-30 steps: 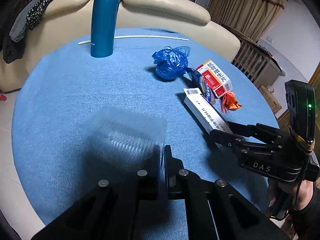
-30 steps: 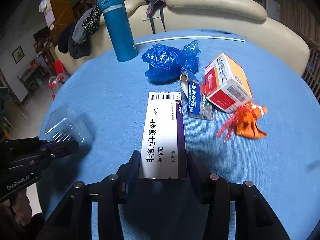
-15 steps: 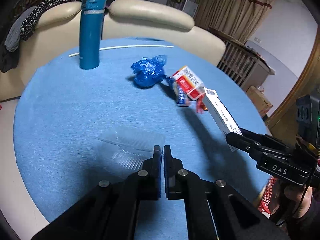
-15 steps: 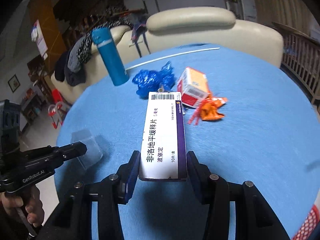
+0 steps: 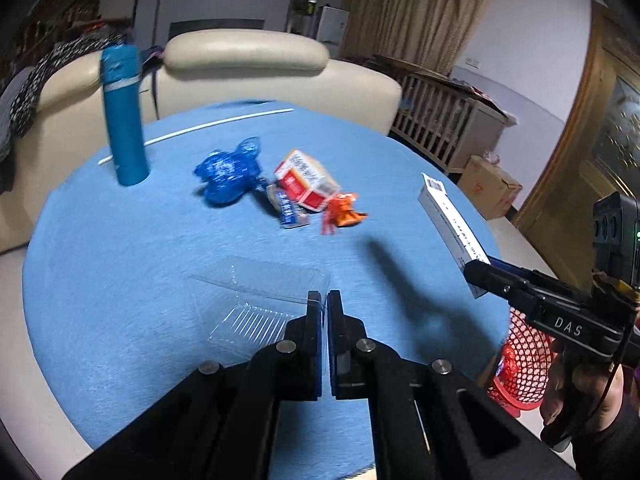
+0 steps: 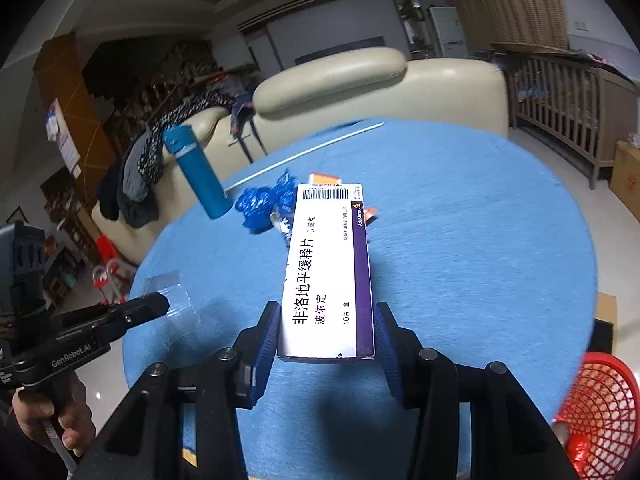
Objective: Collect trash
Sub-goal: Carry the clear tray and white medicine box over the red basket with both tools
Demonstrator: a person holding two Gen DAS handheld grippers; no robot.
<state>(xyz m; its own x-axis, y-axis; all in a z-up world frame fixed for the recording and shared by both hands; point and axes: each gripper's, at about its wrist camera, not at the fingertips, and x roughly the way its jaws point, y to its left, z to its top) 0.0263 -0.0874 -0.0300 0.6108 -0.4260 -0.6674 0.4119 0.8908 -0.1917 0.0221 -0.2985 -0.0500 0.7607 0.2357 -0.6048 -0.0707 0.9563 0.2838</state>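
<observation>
My left gripper (image 5: 324, 300) is shut on the rim of a clear plastic tray (image 5: 256, 300) and holds it above the blue round table (image 5: 120, 248). My right gripper (image 6: 326, 328) is shut on a long white and purple medicine box (image 6: 326, 268), lifted above the table's near edge; the box also shows in the left wrist view (image 5: 450, 228). On the table lie a crumpled blue bag (image 5: 228, 176), a red and white carton (image 5: 306, 184), a small blue wrapper (image 5: 286, 208) and an orange wrapper (image 5: 342, 212). A red mesh basket (image 6: 604, 404) stands on the floor beside the table at the right.
A tall teal bottle (image 5: 124, 116) stands at the table's far left, with a thin white rod (image 5: 200, 130) lying behind it. A cream sofa (image 5: 248, 64) runs behind the table. A wooden crib (image 5: 448, 124) and a cardboard box (image 5: 490, 188) stand at the right.
Both grippers have risen and pulled back from the table with their loads. The medicine box has lifted off the cloth and swung right, and the red basket has come into view.
</observation>
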